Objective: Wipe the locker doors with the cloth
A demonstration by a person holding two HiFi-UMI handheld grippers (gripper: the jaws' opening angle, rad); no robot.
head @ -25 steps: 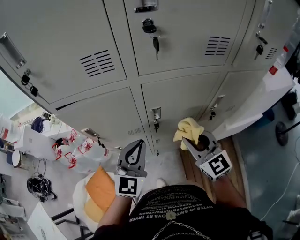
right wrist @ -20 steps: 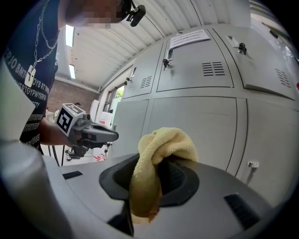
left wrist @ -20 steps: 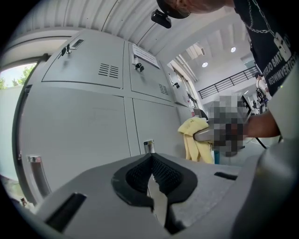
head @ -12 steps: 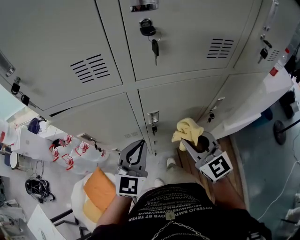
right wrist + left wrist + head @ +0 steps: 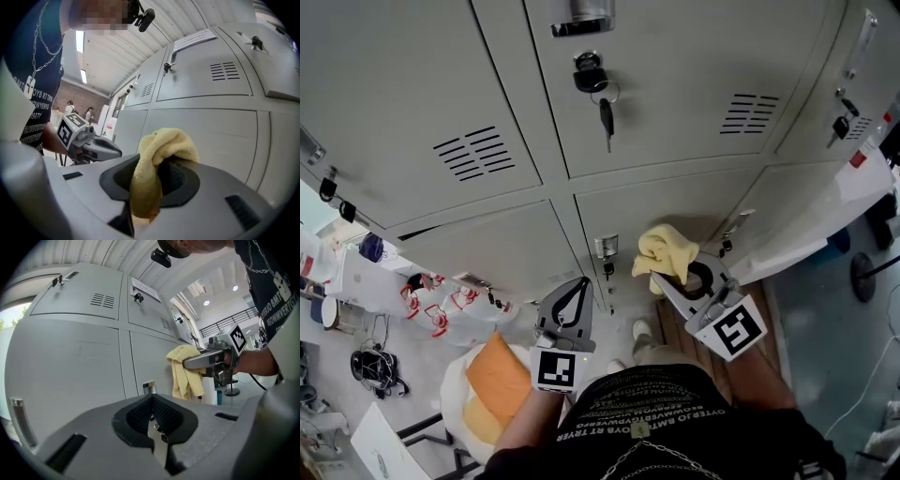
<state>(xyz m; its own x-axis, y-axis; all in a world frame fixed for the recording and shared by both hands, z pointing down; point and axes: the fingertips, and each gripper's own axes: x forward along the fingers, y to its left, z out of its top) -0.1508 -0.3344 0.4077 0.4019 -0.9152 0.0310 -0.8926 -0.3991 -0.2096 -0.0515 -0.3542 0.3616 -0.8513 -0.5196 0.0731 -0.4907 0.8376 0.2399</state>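
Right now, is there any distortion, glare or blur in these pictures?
Head view: evenly lit and sharp, the lockers bowing slightly toward the edges. Left gripper view: strong fisheye with black corners, ceiling lights glaring at upper right. Right gripper view: same fisheye, the cloth looming large up close.

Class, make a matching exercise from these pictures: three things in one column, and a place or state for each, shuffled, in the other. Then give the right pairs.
Column one
1. yellow cloth
2. left gripper
3. key

Column two
A. hangs from a lock on an upper locker door
B. shut, with nothing between its jaws
C. clamped in the right gripper

Pairs: 1-C, 2-B, 3-A
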